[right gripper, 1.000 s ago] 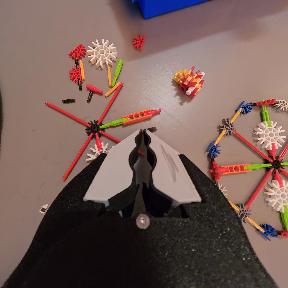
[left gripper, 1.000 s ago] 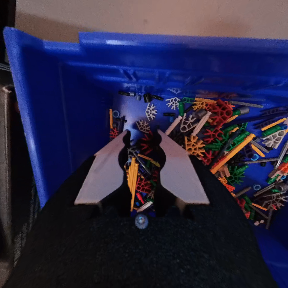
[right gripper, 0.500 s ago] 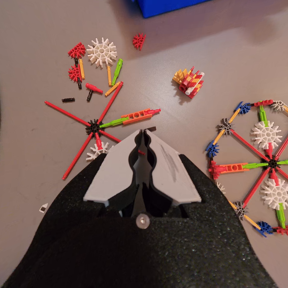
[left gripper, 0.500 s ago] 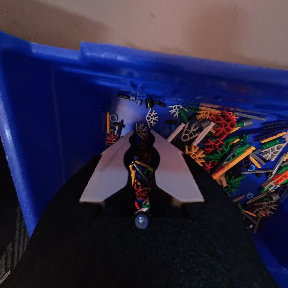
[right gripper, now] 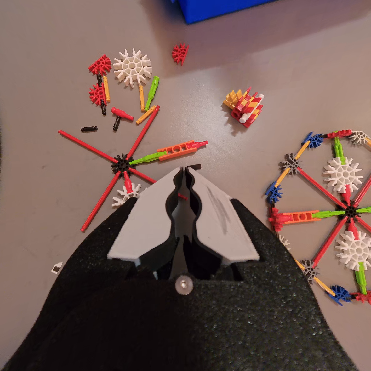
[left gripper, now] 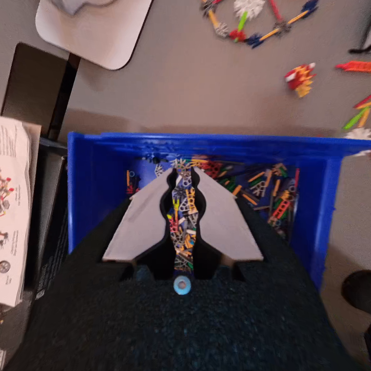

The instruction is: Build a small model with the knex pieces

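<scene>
A grey desk is carrying loose construction-toy pieces. Ahead-left of the right jaws a black hub with red rods is lying flat, with a white snowflake connector beyond it. Ahead-right a red-and-yellow connector stack is sitting, and a spoked wheel assembly is lying to the right. A blue bin is sitting under the left jaws.
</scene>
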Demonstrator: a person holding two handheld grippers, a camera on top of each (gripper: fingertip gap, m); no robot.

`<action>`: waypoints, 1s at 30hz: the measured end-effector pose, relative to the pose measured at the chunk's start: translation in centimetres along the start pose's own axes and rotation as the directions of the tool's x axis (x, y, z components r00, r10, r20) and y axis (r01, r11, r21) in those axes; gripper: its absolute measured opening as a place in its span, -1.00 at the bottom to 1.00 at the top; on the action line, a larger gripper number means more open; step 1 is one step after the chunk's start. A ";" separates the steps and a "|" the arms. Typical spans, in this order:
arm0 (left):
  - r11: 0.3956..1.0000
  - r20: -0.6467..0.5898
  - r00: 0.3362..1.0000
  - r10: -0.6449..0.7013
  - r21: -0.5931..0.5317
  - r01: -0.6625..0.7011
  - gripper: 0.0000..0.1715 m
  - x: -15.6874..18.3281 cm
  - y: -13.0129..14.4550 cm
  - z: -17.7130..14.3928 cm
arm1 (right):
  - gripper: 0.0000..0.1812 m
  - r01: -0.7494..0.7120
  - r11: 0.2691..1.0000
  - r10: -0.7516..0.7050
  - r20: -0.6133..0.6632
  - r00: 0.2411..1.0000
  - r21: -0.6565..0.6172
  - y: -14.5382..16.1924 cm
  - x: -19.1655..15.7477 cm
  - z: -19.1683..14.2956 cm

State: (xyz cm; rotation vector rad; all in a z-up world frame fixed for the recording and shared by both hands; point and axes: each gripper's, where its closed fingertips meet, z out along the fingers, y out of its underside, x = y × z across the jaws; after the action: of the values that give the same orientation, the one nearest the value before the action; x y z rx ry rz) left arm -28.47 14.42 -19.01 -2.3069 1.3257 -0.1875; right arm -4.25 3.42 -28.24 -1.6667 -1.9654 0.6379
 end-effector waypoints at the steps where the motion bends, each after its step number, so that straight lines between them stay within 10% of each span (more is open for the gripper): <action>1: 0.999 -0.022 0.999 0.034 0.022 -0.034 -0.85 1.8 -1.0 -0.8 | -0.98 0.000 1.000 0.000 0.000 1.000 0.000 0.0 0.0 0.0; 11: 0.923 -0.222 0.896 0.386 0.075 -0.379 -0.84 20.9 -5.0 1.1 | -0.98 0.002 1.000 -0.002 -0.002 1.000 -0.003 0.0 0.0 0.0; 15: 0.910 -0.235 0.881 0.410 0.032 -0.414 -0.84 23.7 -4.4 4.3 | -0.98 0.007 1.000 -0.007 -0.004 1.000 -0.004 -0.1 -0.1 0.0; 23: 0.919 -0.226 0.896 0.382 -0.008 -0.394 -0.55 23.1 -3.6 5.6 | -0.98 0.013 1.000 -0.013 -0.014 1.000 0.002 -0.3 0.0 -0.4; 30: 0.946 0.006 0.948 0.319 0.059 -0.319 -0.67 14.8 -5.7 -1.6 | -0.98 0.013 1.000 -0.013 -0.015 1.000 0.002 -0.3 0.0 -0.3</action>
State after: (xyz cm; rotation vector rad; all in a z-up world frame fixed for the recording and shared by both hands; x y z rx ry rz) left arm -16.87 3.80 -16.64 -2.0088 1.6493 -0.1222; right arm -4.24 3.39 -27.80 -1.6508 -1.9630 0.6211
